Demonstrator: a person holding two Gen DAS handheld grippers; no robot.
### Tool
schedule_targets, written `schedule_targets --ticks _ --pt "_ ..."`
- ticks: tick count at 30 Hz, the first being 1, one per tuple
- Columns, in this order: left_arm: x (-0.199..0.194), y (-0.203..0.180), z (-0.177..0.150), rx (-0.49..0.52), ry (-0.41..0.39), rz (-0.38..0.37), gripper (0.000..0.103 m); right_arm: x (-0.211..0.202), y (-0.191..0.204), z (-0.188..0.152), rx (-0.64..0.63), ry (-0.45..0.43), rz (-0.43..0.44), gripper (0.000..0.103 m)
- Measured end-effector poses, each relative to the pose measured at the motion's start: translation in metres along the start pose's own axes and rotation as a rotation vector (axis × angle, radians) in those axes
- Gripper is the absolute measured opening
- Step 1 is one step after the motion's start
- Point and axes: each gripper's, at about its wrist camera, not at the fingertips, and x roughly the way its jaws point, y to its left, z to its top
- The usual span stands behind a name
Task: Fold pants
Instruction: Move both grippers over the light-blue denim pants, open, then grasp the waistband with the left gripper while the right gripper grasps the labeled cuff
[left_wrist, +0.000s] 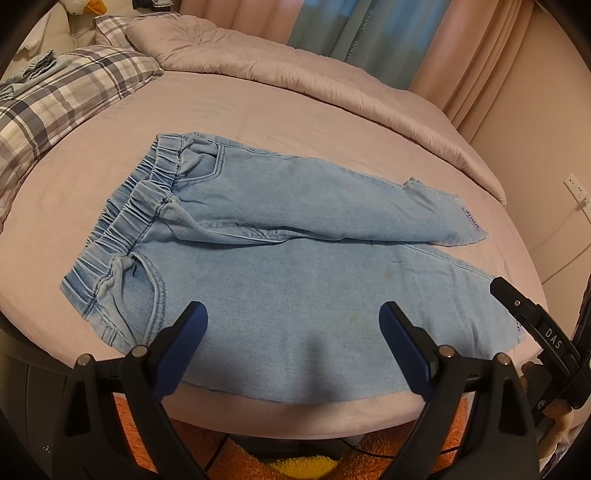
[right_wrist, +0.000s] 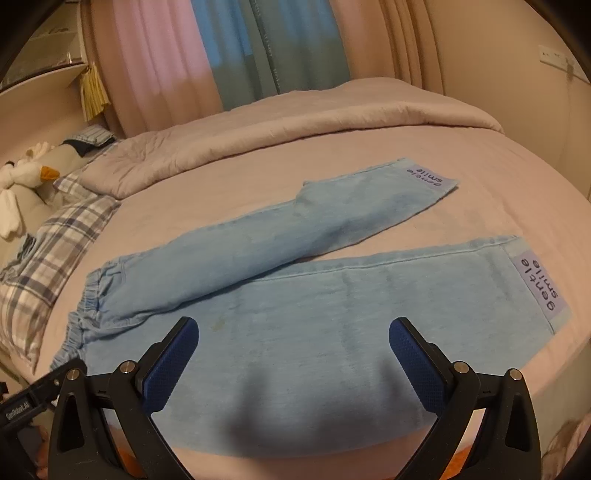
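We hold our left gripper (left_wrist: 291, 328) and right gripper (right_wrist: 293, 345) spread wide above the blue pants (left_wrist: 295, 266), which lie flat on the bed (left_wrist: 295, 110), so we can grab their near edge.

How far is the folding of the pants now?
Done: the pants lie flat on the bed, legs apart. In hand: nothing; left gripper and right gripper hover open above the near leg. Left: every fold.
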Motion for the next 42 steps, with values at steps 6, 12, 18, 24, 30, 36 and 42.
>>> schedule_targets --ticks 6,12,18,24,30,36,42 --pt "0.002 0.003 0.000 -0.006 0.009 0.004 0.088 0.000 -0.003 0.000 0.011 0.015 -0.006 0.103" --pt "0.003 0.007 0.000 -0.013 0.008 0.014 0.086 0.001 -0.010 -0.001 0.026 0.026 -0.019 0.103" --pt "0.003 0.029 0.007 -0.057 -0.007 0.057 0.086 0.001 -0.022 -0.001 0.049 0.032 -0.037 0.102" --pt "-0.005 0.086 0.017 -0.169 -0.054 0.193 0.086 0.000 -0.060 0.002 0.125 0.027 -0.102 0.101" --pt "0.005 0.140 0.013 -0.301 -0.023 0.292 0.075 -0.010 -0.152 -0.001 0.327 0.022 -0.269 0.088" --pt "0.029 0.161 0.008 -0.417 0.049 0.103 0.051 -0.027 -0.238 -0.027 0.507 0.060 -0.391 0.079" --pt "0.030 0.162 0.016 -0.426 0.036 0.048 0.029 -0.030 -0.280 -0.052 0.625 0.110 -0.353 0.075"
